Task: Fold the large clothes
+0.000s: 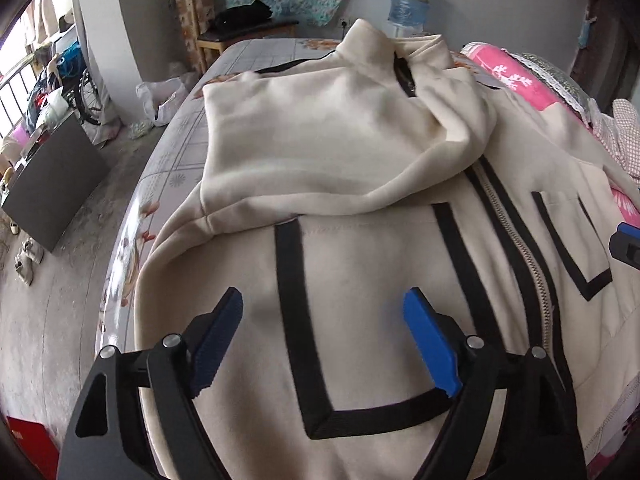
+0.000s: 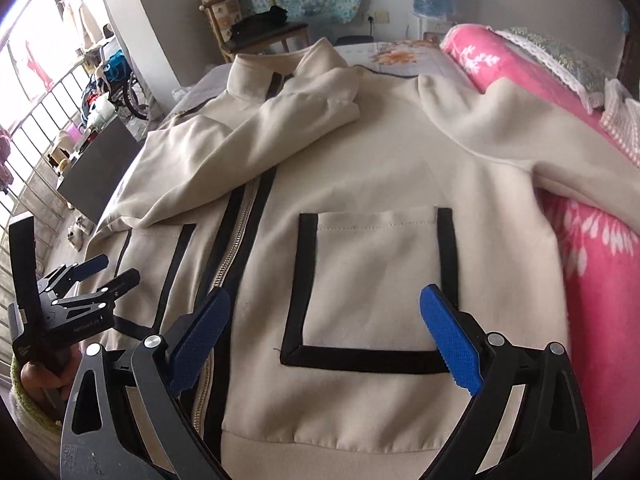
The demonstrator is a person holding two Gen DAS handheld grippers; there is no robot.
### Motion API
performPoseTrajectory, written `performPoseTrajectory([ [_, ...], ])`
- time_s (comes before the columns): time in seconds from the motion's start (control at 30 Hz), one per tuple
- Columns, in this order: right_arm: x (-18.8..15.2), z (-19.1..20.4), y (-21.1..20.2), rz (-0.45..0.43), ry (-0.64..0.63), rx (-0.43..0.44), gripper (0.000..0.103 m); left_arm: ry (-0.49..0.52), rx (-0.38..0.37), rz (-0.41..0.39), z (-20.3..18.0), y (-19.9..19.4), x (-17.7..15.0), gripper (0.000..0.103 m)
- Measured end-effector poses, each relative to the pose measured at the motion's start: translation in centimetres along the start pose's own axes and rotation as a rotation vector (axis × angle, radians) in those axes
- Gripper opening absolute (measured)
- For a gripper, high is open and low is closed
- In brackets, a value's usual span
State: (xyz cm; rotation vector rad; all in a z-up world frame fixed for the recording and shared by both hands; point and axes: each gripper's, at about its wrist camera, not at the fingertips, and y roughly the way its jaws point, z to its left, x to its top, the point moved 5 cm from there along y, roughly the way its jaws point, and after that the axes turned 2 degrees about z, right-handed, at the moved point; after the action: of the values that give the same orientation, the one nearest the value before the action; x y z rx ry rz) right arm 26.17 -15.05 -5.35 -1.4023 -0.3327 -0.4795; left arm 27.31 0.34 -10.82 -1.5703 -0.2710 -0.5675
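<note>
Left gripper [image 1: 322, 344]: jaws spread wide, nothing between them, poised over the cream jacket [image 1: 360, 264] above a black-trimmed pocket [image 1: 312, 320]. Right gripper [image 2: 326, 336]: jaws likewise apart and empty, over the other pocket [image 2: 372, 280].

Jacket lies front-up on the bed [image 1: 180, 160], zipper [image 2: 224, 264] closed down the middle.

Left view only: one sleeve [image 1: 320, 148] folded across the chest. Right view only: the other sleeve [image 2: 500, 128] draped out onto the pink blanket [image 2: 600, 280].

Hem beneath both grippers cut off by the frame. Background chair [image 2: 256, 28] and water bottle [image 1: 410, 0] blurred.
</note>
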Motion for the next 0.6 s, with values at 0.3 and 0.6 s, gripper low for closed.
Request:
performPoseTrajectory([
  [0.3,1.3,1.8,5.8,0.117,-0.16,-0.17,0.095,-0.039,-0.009,0.008,2.9,0.3,-0.7,0.097],
  [0.6,0.3,1.0,5.7,0.086,-0.188,-0.097,0.095,0.002,-0.004,0.006,2.6,0.6,-0.5,0.098],
])
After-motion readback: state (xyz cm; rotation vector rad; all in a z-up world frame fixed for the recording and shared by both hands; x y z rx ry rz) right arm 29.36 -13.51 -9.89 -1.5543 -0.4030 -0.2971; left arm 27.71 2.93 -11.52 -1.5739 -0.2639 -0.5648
